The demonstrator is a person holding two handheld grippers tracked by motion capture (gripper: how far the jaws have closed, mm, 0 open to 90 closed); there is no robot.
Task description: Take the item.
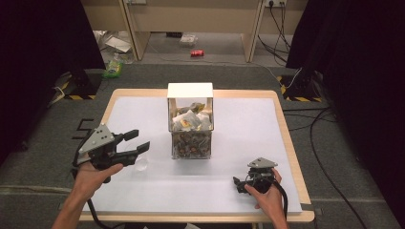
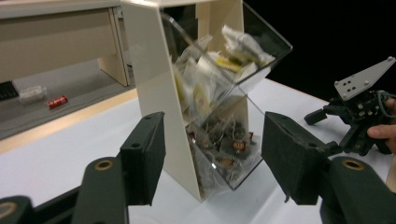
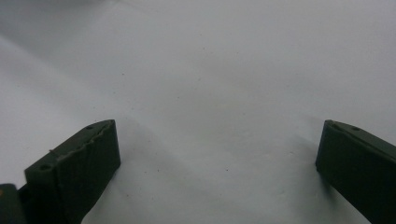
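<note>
Dispenser (image 1: 190,121) of tea bags stands upright mid-desk (image 1: 239,191), ahead and to the right of my left tongs (image 1: 138,141), spread and empty, the nearer pair. My right tongs (image 1: 237,183) rest spread, empty, well apart.

I have the two-tier dispenser (image 1: 190,121) standing on the table (image 1: 239,191), at mid-width and nearer the far edge than the near one. Packets (image 1: 191,117) lie in its upper bin, tea bags (image 1: 191,143) in the lower one. A small clear cup (image 1: 141,164) sits on the table to the dispenser's left, towards the near edge. My left gripper (image 1: 136,141) is held over the table's left side, just beside that cup, pointing towards the dispenser. My right gripper (image 1: 237,183) rests near the near right corner, well apart from the dispenser. Behind the table, on the floor beyond the far edge, lies a can (image 1: 197,53).
</note>
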